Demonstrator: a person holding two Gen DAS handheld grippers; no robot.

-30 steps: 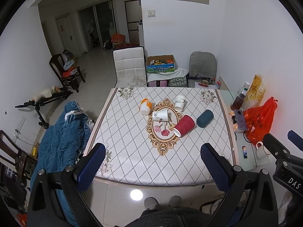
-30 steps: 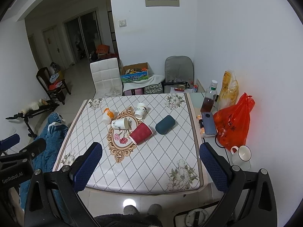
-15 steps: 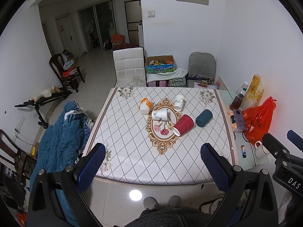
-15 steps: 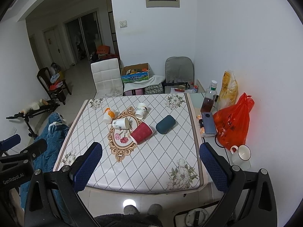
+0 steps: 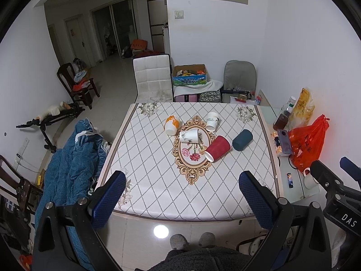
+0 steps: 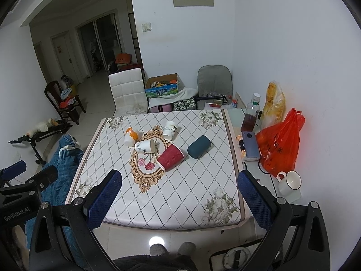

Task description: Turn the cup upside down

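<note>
Both your claws hang well back from the table (image 5: 158, 194) and above it, the left claw (image 5: 182, 194) and the right claw (image 6: 180, 192) each spread wide with nothing between the pads, so every cup is out of reach for now. Working from the left: the orange-and-white cup (image 5: 172, 124) lies on its side at the far left of the cluster, and just beside it the white printed cup (image 5: 190, 136) lies tipped too, close enough that a wide approach to one can knock the other rolling. The second white cup (image 5: 212, 121) sits a little farther back; I can't tell for sure from here whether it stands or leans. The red cup (image 5: 218, 148) lies on its side with its mouth toward you, and the dark teal cup (image 5: 242, 139) lies just beside it. Round cups on a smooth cloth roll at a nudge, so a glancing pad can send one off the edge. A hard squeeze can crush a paper wall. On your right, the phone (image 6: 250, 144) and white mug (image 6: 290, 182) sit where a swinging elbow can catch them.
</note>
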